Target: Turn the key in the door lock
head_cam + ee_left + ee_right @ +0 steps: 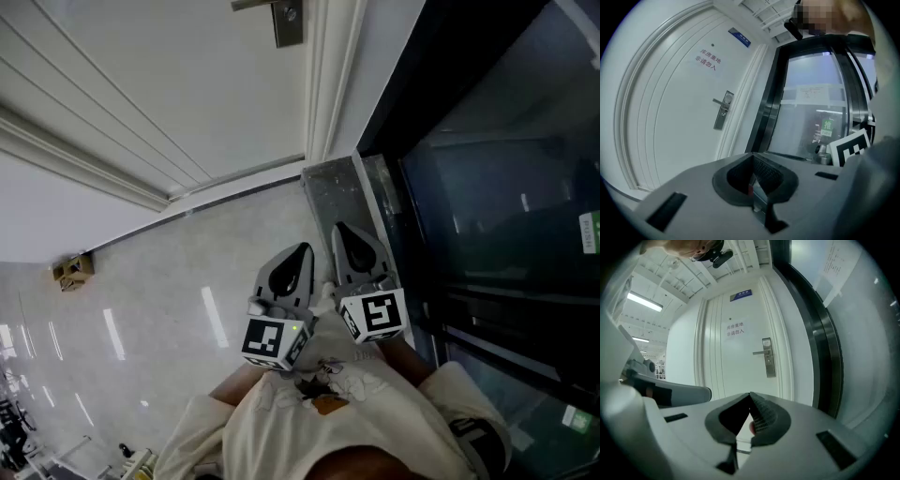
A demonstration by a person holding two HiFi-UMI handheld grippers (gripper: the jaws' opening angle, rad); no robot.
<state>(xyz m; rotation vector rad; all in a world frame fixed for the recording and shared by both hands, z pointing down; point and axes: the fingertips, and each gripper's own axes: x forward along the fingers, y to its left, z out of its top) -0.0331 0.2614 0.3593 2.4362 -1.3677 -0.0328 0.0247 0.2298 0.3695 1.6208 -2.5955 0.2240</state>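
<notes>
The white door (187,84) stands ahead, shut. Its metal lock plate (288,21) with a lever handle sits at the door's right side, also seen as the lock plate (722,110) in the left gripper view and the lock plate (768,358) in the right gripper view. I cannot make out a key at this distance. My left gripper (299,254) and right gripper (344,234) are held side by side close to my body, well short of the door. Both point at the door, roughly level. The left gripper (752,157) and the right gripper (750,395) are shut with nothing held.
A dark-framed glass partition (487,187) runs along the right of the door, with a green sign (827,126) on it. A grey stone threshold (333,192) lies at the door's foot. A small cardboard box (73,271) sits on the glossy floor at the left.
</notes>
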